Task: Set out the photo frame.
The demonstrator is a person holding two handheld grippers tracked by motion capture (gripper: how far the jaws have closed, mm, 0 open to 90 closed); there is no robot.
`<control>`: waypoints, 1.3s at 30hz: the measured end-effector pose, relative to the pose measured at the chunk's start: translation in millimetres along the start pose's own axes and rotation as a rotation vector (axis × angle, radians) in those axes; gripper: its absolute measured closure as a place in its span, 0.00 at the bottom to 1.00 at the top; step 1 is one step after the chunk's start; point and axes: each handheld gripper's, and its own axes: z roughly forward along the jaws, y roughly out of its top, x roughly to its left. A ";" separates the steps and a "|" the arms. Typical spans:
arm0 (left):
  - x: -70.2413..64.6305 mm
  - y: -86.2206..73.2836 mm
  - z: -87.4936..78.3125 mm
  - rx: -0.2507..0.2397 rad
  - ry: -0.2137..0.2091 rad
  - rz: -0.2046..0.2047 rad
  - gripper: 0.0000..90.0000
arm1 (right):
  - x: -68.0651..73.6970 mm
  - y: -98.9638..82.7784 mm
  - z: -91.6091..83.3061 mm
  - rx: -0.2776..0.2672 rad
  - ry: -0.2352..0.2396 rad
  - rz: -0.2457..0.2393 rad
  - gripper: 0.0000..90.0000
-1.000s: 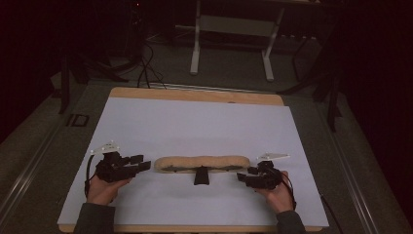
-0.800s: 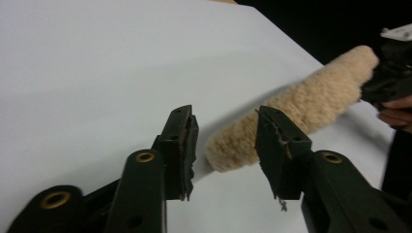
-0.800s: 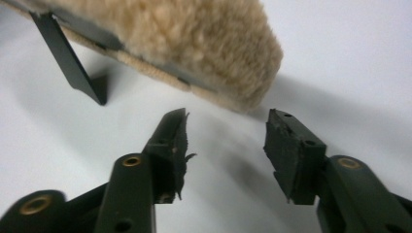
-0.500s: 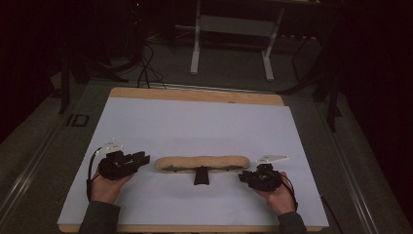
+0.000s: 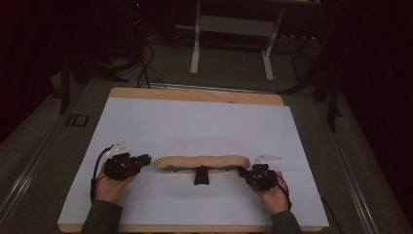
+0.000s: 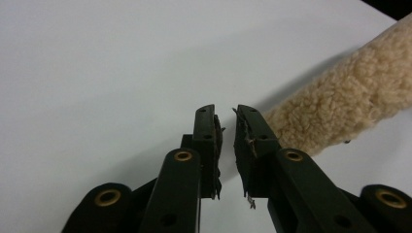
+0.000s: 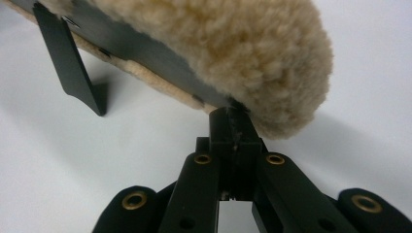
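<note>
Fleece pad, long and rounded at both ends, lies crosswise in the lower middle of the high view on a white sheet, between the two grippers. Cream, curly pile on top; a flat black strap runs along its underside, and a short black tab sticks out from the middle toward the bottom edge. Sheet smooth and matt, over a wooden table whose edge shows at the top. Left gripper, lower left of the high view: in its own view the pad's end sits just beside the right-hand jaw, outside the gap; the jaws have just been closing, now a narrow slit apart, nothing between them. Right gripper, lower right of the high view: jaws brought together, pinching the black strap at the pad's end, fleece bulging above them.
</note>
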 end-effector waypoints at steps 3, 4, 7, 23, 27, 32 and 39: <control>-0.8 -0.1 0.1 -0.003 0.002 0.002 0.94 | 0.0 -0.3 1.6 0.007 -0.008 0.002 1.00; -1.7 0.0 0.6 -0.002 0.000 0.007 0.95 | -0.3 -0.5 2.2 0.009 -0.007 0.008 1.00; -3.0 0.0 1.8 -0.002 0.000 0.011 0.97 | -0.1 -0.5 2.6 0.009 -0.008 0.011 1.00; -16.7 -0.1 11.3 0.022 -0.020 0.068 1.00 | 1.8 0.6 4.6 -0.001 -0.009 0.022 1.00; -18.8 -1.6 9.8 0.024 -0.025 0.070 1.00 | 2.3 1.7 4.4 -0.013 -0.011 0.033 1.00; -21.5 -3.2 8.6 0.024 -0.027 0.072 1.00 | 2.0 2.5 4.3 -0.028 -0.014 0.039 1.00; -25.4 -3.9 8.1 0.030 -0.030 0.086 1.00 | 3.7 5.4 6.0 -0.049 0.001 0.051 1.00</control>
